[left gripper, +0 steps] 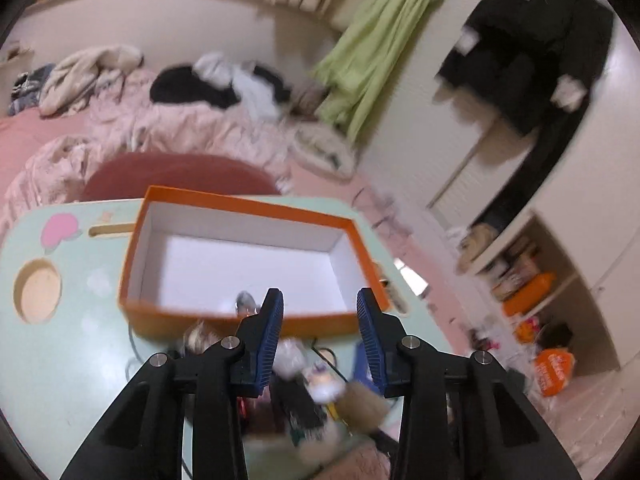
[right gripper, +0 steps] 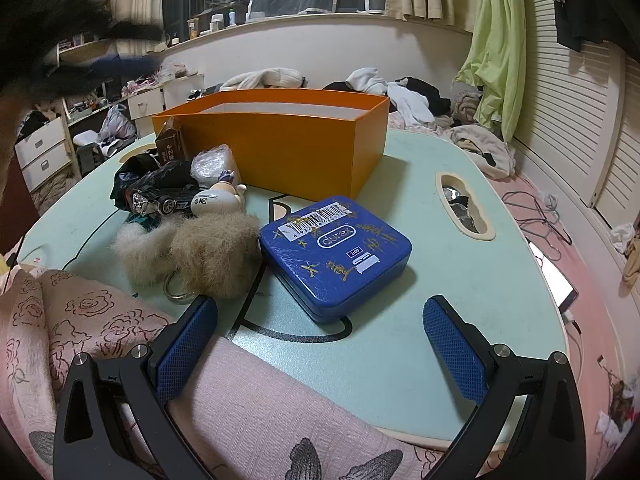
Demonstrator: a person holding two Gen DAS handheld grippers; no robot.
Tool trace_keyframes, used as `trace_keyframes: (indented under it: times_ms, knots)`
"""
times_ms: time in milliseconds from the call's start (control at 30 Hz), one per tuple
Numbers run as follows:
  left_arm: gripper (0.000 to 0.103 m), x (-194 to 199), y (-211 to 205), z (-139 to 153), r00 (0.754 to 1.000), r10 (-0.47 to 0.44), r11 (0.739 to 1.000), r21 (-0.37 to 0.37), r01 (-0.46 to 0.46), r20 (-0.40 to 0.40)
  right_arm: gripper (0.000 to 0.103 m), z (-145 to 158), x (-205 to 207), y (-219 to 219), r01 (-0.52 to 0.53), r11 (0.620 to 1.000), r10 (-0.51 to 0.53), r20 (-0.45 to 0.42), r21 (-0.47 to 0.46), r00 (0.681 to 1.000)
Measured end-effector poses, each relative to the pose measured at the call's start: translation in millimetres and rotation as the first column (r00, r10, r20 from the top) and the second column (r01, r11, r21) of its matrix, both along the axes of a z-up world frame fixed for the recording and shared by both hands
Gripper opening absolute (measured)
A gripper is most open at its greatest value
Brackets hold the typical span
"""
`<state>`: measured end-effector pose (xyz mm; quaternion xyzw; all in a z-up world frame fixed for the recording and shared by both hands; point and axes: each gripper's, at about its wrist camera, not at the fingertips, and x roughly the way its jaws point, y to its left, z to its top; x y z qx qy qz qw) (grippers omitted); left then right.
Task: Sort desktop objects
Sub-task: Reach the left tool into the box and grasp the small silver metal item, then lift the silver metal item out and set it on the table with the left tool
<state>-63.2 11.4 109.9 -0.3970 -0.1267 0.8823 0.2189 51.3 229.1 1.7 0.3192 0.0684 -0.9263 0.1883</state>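
The orange box (right gripper: 280,136) stands open at the far side of the counter (right gripper: 420,280), its white floor bare where visible. Small things are heaped before it: a blue tin (right gripper: 336,256), a furry keyring (right gripper: 200,256), a toy car (right gripper: 160,200). The left tool (left gripper: 318,340) is held above the heap, angled down toward the box, jaws narrowed with nothing seen between them. If an item is taken next, it should be gripped squarely. The right tool (right gripper: 320,344) rests low at the counter's near edge, spread wide and empty, aimed at the tin.
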Motion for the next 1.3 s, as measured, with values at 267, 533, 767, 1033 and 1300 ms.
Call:
trace_keyframes:
  times_ms: [267, 533, 767, 1033, 1300]
  knots:
    - [0.058, -84.4, 6.1, -35.3, 0.934, 0.043, 0.992, -0.122, 0.001, 0.354, 0.102, -0.5, 0.4, -1.5, -0.001, 1.000, 0.001, -0.003, -0.002, 1.000]
    - [0.056, -115.7, 36.4, -72.9, 0.841, 0.027, 0.949, -0.278, 0.148, 0.541, 0.102, -0.6, 1.1, -1.5, -0.001, 1.000, 0.001, -0.003, -0.002, 1.000]
    - [0.026, -101.1, 42.2, -89.3, 0.864, 0.025, 0.917, -0.355, 0.180, 0.502, 0.102, 1.3, 3.1, -2.3, -0.001, 1.000, 0.001, -0.005, -0.003, 1.000]
    - [0.026, -81.4, 2.7, -62.1, 0.913, -0.048, 0.990, -0.102, 0.096, 0.404, 0.102, 0.6, 3.2, -1.9, -0.001, 1.000, 0.001, -0.005, -0.003, 1.000]
    - [0.026, -68.4, -9.5, -26.3, 0.943, -0.059, 0.998, -0.013, 0.067, 0.327, 0.102, 0.4, 3.1, -1.3, -0.001, 1.000, 0.001, -0.005, -0.003, 1.000]
